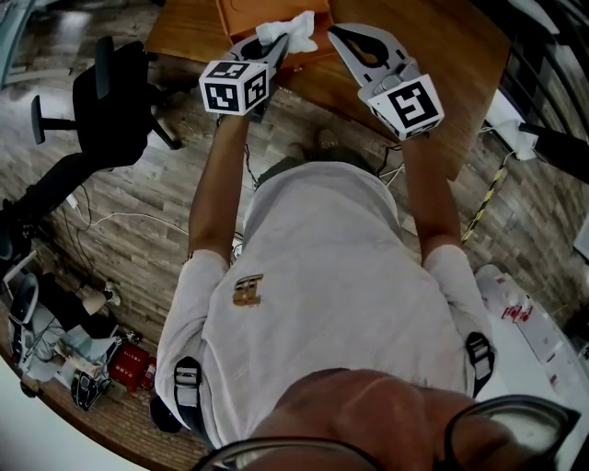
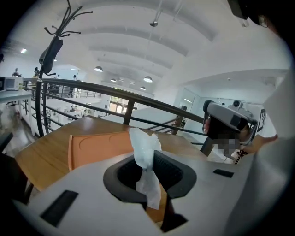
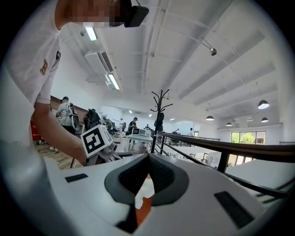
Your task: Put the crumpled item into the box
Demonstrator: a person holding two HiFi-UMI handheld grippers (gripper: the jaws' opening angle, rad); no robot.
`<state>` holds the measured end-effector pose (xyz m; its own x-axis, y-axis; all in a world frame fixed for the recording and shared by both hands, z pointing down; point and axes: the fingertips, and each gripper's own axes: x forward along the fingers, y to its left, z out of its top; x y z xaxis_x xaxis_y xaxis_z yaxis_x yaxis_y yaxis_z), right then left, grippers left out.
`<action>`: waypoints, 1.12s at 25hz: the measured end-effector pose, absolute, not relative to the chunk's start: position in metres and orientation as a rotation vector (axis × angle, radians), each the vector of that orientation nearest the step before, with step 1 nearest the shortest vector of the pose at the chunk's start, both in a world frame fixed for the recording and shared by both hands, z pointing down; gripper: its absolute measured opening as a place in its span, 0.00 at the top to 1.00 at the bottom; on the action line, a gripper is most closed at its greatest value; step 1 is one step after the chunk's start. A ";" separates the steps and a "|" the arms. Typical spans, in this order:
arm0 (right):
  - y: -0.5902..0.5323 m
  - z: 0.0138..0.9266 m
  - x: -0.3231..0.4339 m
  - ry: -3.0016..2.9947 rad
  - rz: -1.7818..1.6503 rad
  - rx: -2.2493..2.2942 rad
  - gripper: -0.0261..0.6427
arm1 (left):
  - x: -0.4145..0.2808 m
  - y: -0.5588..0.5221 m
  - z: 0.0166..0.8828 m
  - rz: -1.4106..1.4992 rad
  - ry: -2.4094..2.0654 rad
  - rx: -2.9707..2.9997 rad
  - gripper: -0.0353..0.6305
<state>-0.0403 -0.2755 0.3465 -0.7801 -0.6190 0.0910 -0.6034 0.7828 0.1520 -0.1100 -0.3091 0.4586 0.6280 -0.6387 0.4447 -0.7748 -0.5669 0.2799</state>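
Head view gives me only the near part of the box (image 1: 241, 20): the picture's top edge cuts it off, and the left gripper (image 1: 279, 44) with its tissue (image 1: 287, 30) covers part of the rest, so I cannot tell what lies inside. In the right gripper view the box is just an orange sliver in the gap under the touching tips of the right gripper (image 3: 148, 156). The people (image 3: 133, 123) far back in the hall are too small to make out.

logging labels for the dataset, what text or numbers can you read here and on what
No readable words anywhere.
Shirt logo: brown emblem, too blurred to read.
Red box on the floor: print too small.
White sheet with red marks: too small.
Marker cubes: square patterns only, no letters.
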 end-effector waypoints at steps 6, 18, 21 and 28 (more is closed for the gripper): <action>-0.281 0.353 -0.037 -2.825 -0.141 0.967 0.91 | -0.108 -0.321 0.489 0.523 -1.083 2.309 0.83; -0.296 0.369 -0.008 -2.826 -0.094 0.956 0.91 | -0.090 -0.339 0.528 0.677 -1.060 2.162 0.83; -0.300 0.369 -0.004 -2.837 -0.087 0.955 0.91 | -0.088 -0.341 0.538 0.724 -1.041 2.121 0.83; -0.310 0.370 0.005 -2.859 -0.068 0.960 0.91 | -0.088 -0.348 0.556 0.778 -1.011 2.046 0.83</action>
<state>0.0053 -0.3104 0.3702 -0.7905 -0.6037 0.1038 -0.5980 0.7972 0.0825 -0.0881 -0.3484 0.5556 0.5113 -0.4058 0.7576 -0.8363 -0.4378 0.3299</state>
